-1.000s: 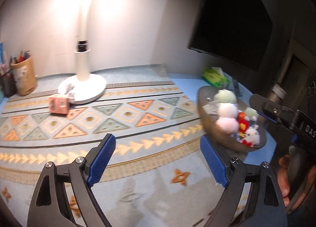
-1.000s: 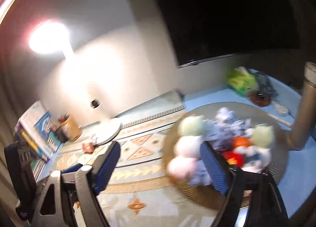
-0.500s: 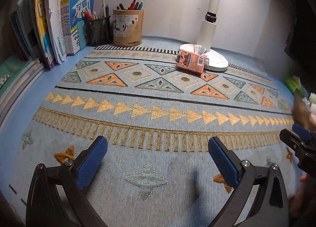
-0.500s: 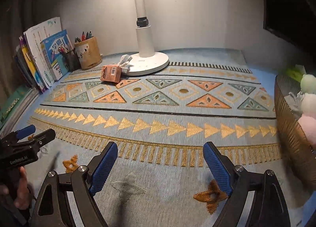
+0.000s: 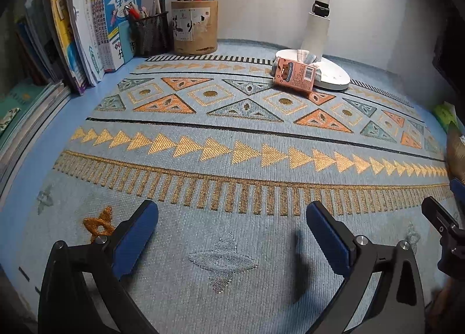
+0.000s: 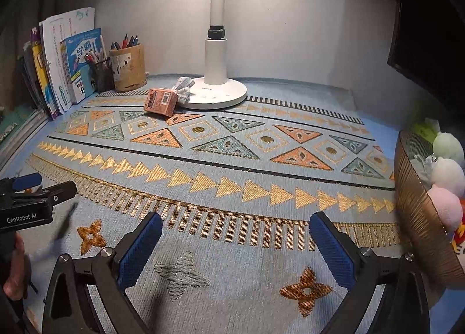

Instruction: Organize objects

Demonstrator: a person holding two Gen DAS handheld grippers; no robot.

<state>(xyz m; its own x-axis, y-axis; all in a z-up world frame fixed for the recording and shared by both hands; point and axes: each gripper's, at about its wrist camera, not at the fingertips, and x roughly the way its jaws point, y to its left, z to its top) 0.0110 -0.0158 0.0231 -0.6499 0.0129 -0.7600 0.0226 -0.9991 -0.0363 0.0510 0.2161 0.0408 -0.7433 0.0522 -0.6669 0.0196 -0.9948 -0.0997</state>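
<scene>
1. Blue-padded, the left tool [image 5: 231,225] and the right tool [image 6: 235,236] both hung over the near edge of the tabletop, jaws spread wide and having just been opening, with nothing between them.
2. Judging by that, the organizing had hardly begun: no loose thing was gripped.
3. Left to do, probably: the small orange box [image 6: 160,101] lay tilted against the lamp base [image 6: 216,94] near the far edge, with a crumpled checked cloth [image 6: 183,87] beside it.
4. Already housed, it seemed, were the plush toys [image 6: 446,177] in a woven basket [image 6: 421,217] at the right edge.
5. Pens stood in a wooden pen holder [image 5: 194,27] and a mesh cup [image 5: 151,33] at the far left corner, beside upright books [image 5: 116,23].
6. A woven patterned mat [image 5: 232,154] covered the tabletop; a pale wall stood behind, lit by the lamp.
</scene>
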